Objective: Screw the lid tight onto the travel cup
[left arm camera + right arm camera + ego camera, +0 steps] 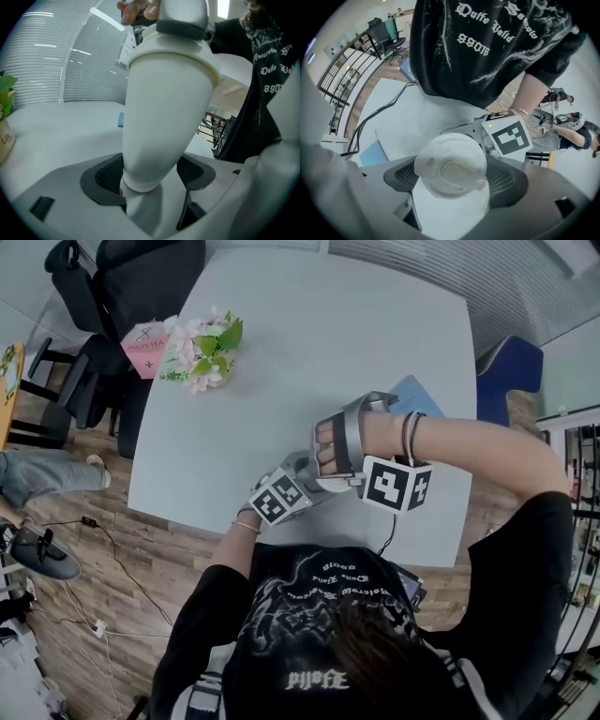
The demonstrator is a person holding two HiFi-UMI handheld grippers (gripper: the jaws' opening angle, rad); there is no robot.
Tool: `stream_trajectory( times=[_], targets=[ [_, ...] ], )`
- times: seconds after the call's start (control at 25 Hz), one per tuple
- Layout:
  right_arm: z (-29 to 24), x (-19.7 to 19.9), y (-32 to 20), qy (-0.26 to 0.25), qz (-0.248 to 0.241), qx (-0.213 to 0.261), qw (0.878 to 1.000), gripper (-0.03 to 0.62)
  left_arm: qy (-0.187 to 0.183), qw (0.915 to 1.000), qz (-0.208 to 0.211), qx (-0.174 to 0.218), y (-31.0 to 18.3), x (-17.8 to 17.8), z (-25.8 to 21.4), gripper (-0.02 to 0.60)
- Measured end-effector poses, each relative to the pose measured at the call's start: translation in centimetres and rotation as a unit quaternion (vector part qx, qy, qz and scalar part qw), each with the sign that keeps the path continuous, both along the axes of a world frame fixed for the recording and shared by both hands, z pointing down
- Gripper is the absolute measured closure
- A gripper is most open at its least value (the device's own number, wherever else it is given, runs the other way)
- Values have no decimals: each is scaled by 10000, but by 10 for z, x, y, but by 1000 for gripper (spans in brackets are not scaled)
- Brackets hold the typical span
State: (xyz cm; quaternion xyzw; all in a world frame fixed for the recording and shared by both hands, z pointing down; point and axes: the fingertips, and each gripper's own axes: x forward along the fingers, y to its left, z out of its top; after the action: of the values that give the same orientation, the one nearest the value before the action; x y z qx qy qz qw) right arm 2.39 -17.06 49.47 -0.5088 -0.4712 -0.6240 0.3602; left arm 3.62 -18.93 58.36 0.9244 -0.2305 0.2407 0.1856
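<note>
The travel cup [164,117] was white and tapered, and it was held at a tilt near the edge of the table closest to the person, in front of their chest. Its lid [450,164], white too, with a round dished top, sat on the wide mouth. The left gripper [151,173] had the cup by its narrow base, with a dark ribbed pad pressed against each side. The right gripper [454,178] stood steeply over the top, pointing down at the lid. Its jaws were closed around the lid's rim, and the pads looked to be against it on both sides. The person's hand [337,442] was wrapped through that gripper's grey handle, with bands at the wrist. The two marker cubes sat close together below it, and I could hardly make out the cup from above.

The white table [309,352] carried a flat blue thing [417,395] just beyond the right hand. A pot of pink and white flowers [202,352] stood well apart, toward the far left corner. A cable [379,117] trailed over the tabletop on the person's side. A dark chair [141,268] stood past the flowers, and the floor [141,568] around the table was wooden boards. The person wore a black printed shirt [319,615].
</note>
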Motion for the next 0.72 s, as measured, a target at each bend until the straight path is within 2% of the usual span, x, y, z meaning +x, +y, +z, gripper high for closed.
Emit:
stream_trajectory(
  times=[0.12,0.2,0.44,0.56,0.72],
  targets=[
    [-1,1,1,35,346,-98,9993,158,-1,10000,-2,5,1,1,-1,209],
    [-2,-1,2,75,760,-227,9968,158,-10,10000,-31,42,1,1,0,209],
    [-3,-6,4,96,2151,-753,9736,159,-56,9999,-62,97,0,1,3,209],
    [-4,-9,3,179,2881,-960,9526,160,-84,9998,-98,125,0,1,4,209],
    [-8,-13,4,277,3934,-1295,9098,158,-133,9996,-150,182,1,1,5,210]
  ],
)
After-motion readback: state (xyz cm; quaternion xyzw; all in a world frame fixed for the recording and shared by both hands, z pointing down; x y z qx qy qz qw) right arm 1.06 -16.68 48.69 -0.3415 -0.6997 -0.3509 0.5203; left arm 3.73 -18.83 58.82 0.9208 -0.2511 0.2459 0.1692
